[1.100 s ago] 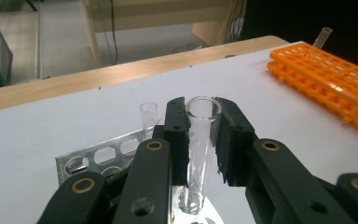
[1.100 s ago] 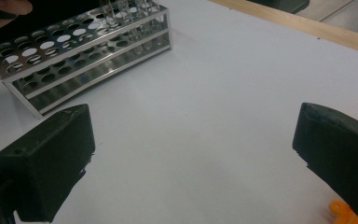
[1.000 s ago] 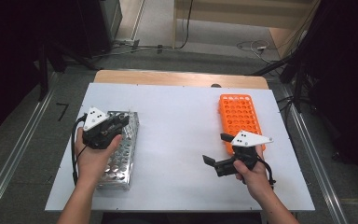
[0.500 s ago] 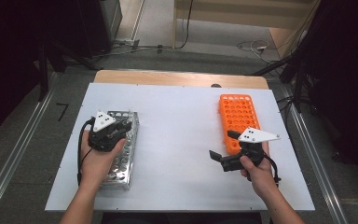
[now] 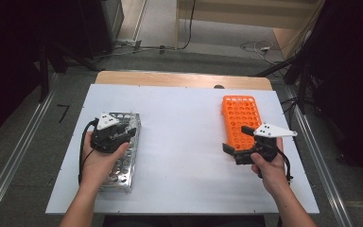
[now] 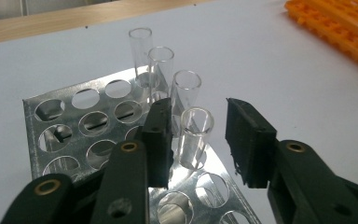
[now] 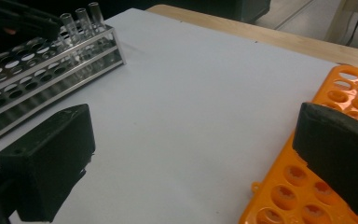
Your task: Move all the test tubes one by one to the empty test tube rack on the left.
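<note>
Left gripper [image 6: 198, 140] fingers just opened, straddling the nearest clear glass tube [image 6: 195, 137] in the perforated metal rack [image 6: 51, 126], not pinching. Right gripper [image 7: 200, 158] wide open, empty, beside the orange plastic rack [image 7: 307, 186]. Next: close on the tube, lift straight up.

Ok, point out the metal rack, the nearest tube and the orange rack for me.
metal rack [image 6: 51, 109]: left gripper view, bare top plate at the far left.
nearest tube [image 6: 195, 140]: left gripper view, middle of its glass wall.
orange rack [image 5: 240, 118]: high view, upper middle of its grid.
</note>
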